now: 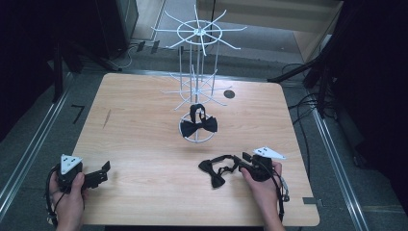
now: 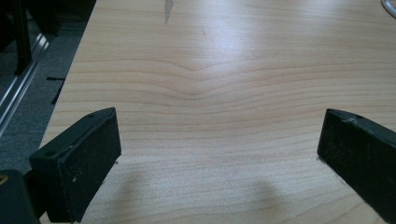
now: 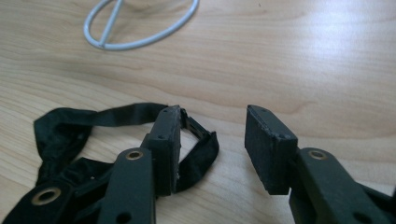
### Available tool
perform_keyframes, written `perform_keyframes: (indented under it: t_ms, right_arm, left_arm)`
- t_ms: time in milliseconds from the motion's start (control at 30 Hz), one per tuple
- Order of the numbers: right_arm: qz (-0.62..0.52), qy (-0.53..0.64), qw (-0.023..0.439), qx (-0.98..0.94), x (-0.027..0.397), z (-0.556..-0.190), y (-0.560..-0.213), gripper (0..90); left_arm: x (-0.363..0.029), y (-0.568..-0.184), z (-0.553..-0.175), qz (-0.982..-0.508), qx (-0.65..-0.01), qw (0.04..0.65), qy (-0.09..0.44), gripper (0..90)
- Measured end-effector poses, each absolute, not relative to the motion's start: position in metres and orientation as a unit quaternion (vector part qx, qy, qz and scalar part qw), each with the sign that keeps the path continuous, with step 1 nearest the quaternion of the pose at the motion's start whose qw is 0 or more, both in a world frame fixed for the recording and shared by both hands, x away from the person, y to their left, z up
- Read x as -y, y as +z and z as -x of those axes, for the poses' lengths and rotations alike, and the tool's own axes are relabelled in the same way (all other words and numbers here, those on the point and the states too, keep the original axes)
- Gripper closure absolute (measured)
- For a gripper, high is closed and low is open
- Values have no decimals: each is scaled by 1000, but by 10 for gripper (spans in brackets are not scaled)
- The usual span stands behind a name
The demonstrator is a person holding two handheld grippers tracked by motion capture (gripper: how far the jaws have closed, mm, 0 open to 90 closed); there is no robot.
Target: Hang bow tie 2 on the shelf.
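Resting on the wooden table (image 1: 144,144), the right gripper (image 3: 212,140) straddles a black bow tie's strap (image 3: 201,154), jaws parted, apparently not yet pinching; the left gripper (image 2: 219,149) gapes wide.

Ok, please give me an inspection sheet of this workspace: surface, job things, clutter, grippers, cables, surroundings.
Surface: wooden table, pale grain, a dark streak near its left side.
Job's things: loose bow tie lying flat with its strap looped out; second bow tie hanging low on the white wire rack.
Clutter: small dark round spot beside the rack; what it is cannot be told.
Grippers: left gripper open over bare wood; right gripper open, one jaw inside the strap loop, not pressing on it.
Cables: black cables on the floor right of the table.
Surroundings: grey floor, metal rails, dark stands.
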State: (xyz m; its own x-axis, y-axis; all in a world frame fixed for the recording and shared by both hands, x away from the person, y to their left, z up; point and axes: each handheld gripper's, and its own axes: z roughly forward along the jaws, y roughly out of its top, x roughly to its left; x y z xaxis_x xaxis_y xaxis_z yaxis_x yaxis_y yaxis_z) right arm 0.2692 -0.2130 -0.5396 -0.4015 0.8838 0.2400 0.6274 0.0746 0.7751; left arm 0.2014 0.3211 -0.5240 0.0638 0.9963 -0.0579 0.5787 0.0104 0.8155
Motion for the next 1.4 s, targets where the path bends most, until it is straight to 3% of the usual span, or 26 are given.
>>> perform_keyframes:
  t_ms: [400,933,1133,1400]
  right_arm:
    - [-534,409,150,-725,213,-270,-546,650]
    - [-514,380,166,-751,209,-267,-544,888]
    - [-514,393,167,-744,208,-266,-541,900]
    - [-491,438,216,-722,204,-258,-522,900]
  left_arm:
    - [-321,-524,-201,-635,-619,356,296,0]
    - [-321,-524,-201,-635,-618,356,296,0]
    - [-322,-524,-201,-635,-619,356,294,0]
    - [-322,-524,-201,-636,-619,357,292,0]
